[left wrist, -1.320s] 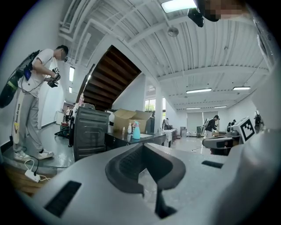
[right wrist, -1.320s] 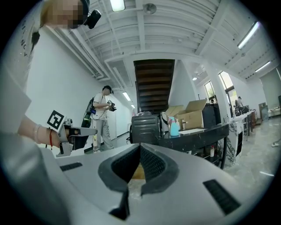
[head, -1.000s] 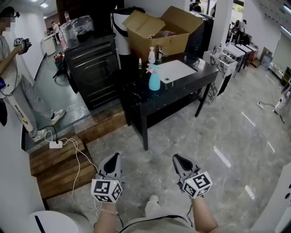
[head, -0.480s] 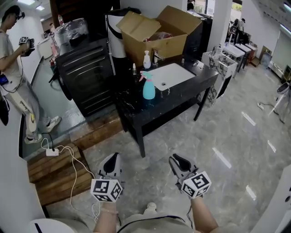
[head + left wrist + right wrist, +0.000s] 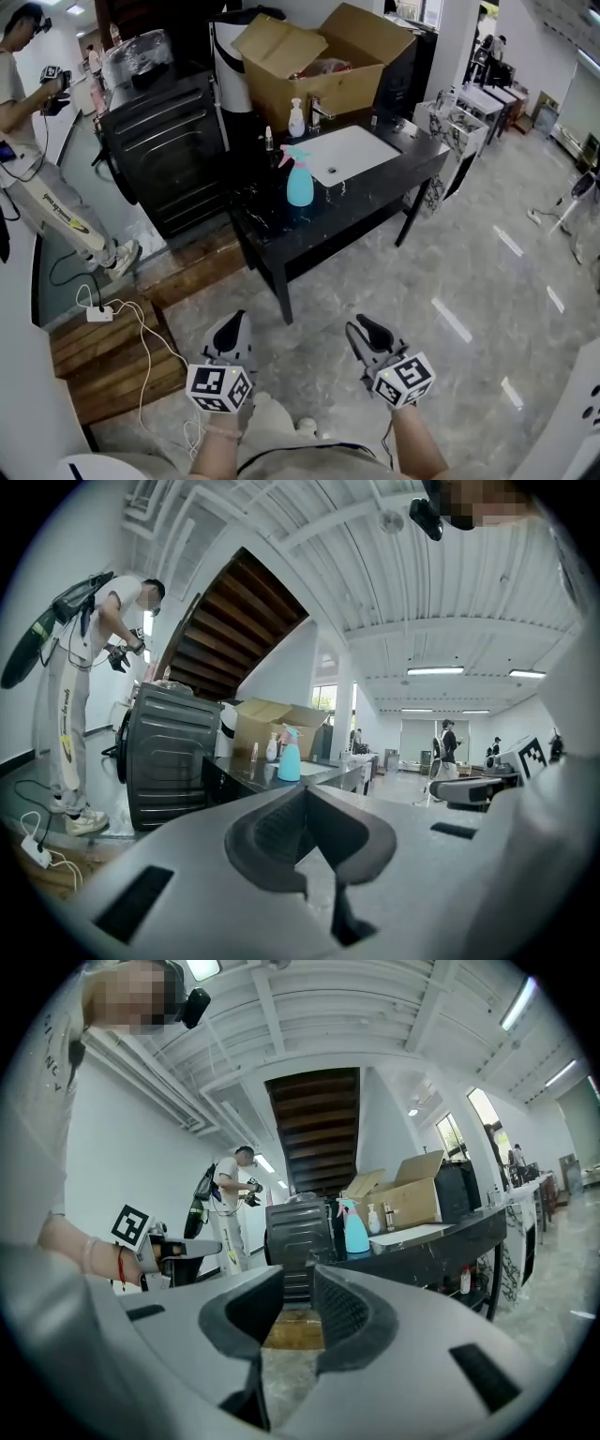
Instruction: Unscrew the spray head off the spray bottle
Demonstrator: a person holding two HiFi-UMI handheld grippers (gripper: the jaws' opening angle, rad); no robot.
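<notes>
Standing upright near the front edge of the glossy black table, the pale-blue plastic spray bottle has its pink spray head on. A white pump bottle and an open brown cardboard box sit behind it.

Both tongs are held low over the grey marbled floor, well apart from the bottle and pointed towards the table. The bottle lies ahead, roughly between their two lines.

The left gripper has its jaws pressed fully together with nothing in them. In the left gripper view the bottle shows far off, just above the closed tips.

The right gripper has just been opening. Its jaws stand partly apart with only floor in the gap. In the right gripper view the bottle stands above and right of that gap.
</notes>
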